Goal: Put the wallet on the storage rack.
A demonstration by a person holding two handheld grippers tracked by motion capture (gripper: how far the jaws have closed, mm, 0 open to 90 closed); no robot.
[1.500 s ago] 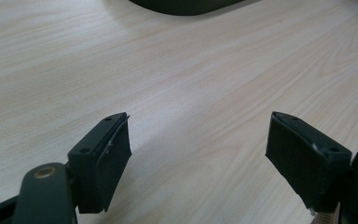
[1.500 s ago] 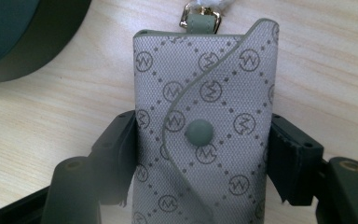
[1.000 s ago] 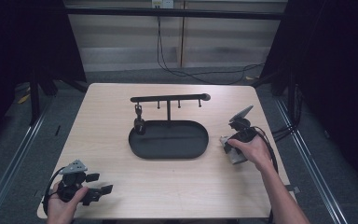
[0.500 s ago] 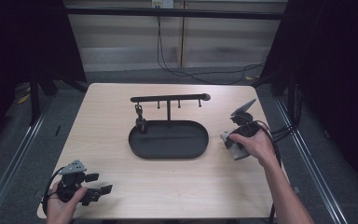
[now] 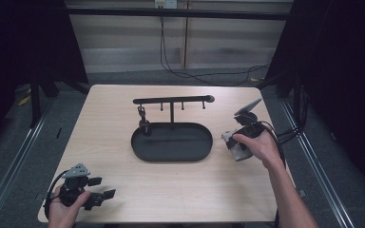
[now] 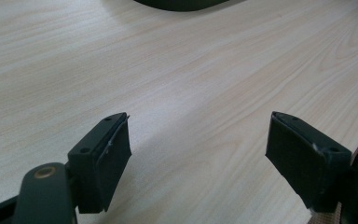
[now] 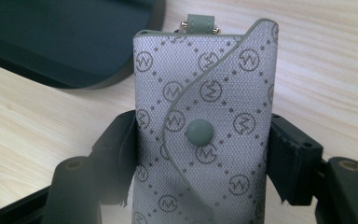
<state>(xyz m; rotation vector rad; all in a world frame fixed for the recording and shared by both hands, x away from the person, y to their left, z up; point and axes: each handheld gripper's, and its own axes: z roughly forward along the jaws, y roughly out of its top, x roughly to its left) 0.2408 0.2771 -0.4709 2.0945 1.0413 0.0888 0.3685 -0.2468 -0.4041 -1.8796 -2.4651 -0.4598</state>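
Right hand-held gripper (image 7: 200,154) is clamped on the grey patterned key pouch (image 7: 205,116), pads squeezing its sides around the snap button, right of the black oval tray (image 5: 171,142). It looks light, soft and fabric-skinned, so a mid-body pinch suits it. Left hand-held gripper (image 6: 198,158) gapes wide over the bare counter (image 6: 177,74). The pouch's contents are hidden, its metal top fitting barely peeks out.

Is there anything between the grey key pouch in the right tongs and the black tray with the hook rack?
Nothing visible. The right tongs clamp the key pouch beside the tray's right end, with bare table between them. The rack already carries one small item.
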